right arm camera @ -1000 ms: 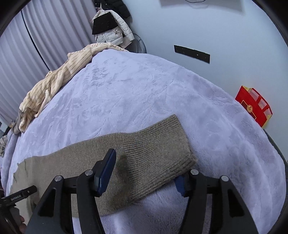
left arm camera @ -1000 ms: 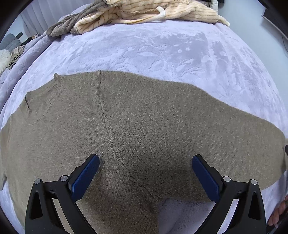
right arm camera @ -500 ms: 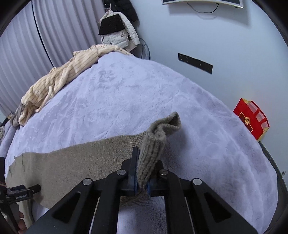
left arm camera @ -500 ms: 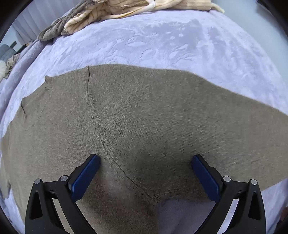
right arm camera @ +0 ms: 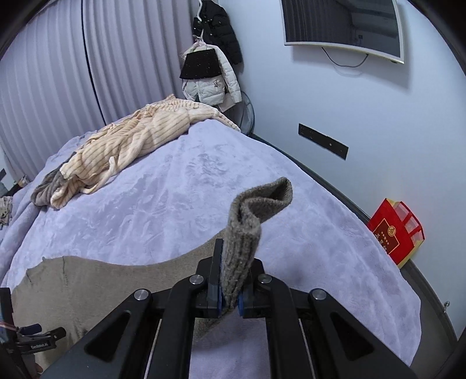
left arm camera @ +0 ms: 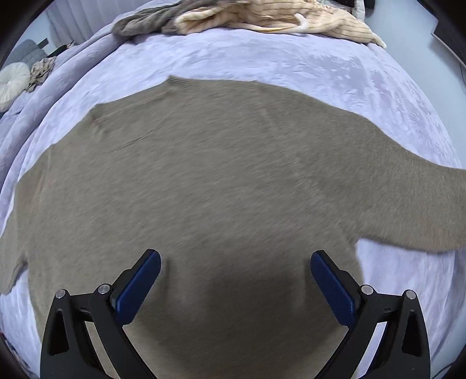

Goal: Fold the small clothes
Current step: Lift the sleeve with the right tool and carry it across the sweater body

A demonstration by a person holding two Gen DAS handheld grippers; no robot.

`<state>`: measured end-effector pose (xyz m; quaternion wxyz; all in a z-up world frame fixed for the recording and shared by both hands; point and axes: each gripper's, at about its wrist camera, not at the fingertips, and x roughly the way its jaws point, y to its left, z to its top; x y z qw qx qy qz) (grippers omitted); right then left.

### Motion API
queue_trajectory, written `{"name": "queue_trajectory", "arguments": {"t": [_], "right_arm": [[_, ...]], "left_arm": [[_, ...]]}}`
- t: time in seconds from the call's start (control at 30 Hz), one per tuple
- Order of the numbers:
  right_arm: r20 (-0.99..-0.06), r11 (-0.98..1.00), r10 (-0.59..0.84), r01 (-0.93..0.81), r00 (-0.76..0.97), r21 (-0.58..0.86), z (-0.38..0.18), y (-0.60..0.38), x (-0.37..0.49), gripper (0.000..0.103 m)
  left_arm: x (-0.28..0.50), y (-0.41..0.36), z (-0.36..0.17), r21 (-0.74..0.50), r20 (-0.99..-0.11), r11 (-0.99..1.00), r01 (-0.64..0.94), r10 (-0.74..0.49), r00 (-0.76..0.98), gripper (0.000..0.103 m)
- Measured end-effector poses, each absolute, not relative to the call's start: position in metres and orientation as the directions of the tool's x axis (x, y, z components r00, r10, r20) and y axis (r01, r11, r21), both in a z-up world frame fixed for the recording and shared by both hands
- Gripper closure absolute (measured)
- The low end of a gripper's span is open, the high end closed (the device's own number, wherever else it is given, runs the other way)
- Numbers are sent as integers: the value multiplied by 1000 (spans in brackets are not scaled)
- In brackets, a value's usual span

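One brown sweater (left arm camera: 221, 180) lies spread on one bed (right arm camera: 174, 186). Two more garments are heaped at the bed's far end: one cream striped top (right arm camera: 131, 140) and one grey piece (right arm camera: 46, 186). Two jackets (right arm camera: 209, 75) hang in the corner. One screen (right arm camera: 343, 26) is on the wall, with one dark strip (right arm camera: 323, 141) below it. One red box (right arm camera: 396, 233) stands beside the bed. Two grippers show, the left (left arm camera: 234, 280) and the right (right arm camera: 230, 280).

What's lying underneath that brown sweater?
The brown sweater lies spread on a lavender blanket, which shows all around it. Whatever is beneath its middle is covered. The right hand-held gripper lifts the sleeve cuff off the blanket.
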<state>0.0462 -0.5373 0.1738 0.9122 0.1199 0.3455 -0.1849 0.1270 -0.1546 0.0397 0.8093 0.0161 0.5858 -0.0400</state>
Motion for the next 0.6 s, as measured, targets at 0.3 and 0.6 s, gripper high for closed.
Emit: {"name": "queue_trajectory", "arguments": {"t": [0.3,0.6], "right_arm": [[-643,952,-226,304,732,12,211,-421,73,96],[-654,972,-202,229,729,-45,210,-313,99,96]], "left_arm": [[84,-91,41,-38,-941,997,65,-58,332,0],[59,-30,36,-93,-939,995,21,-94,332,0]]}}
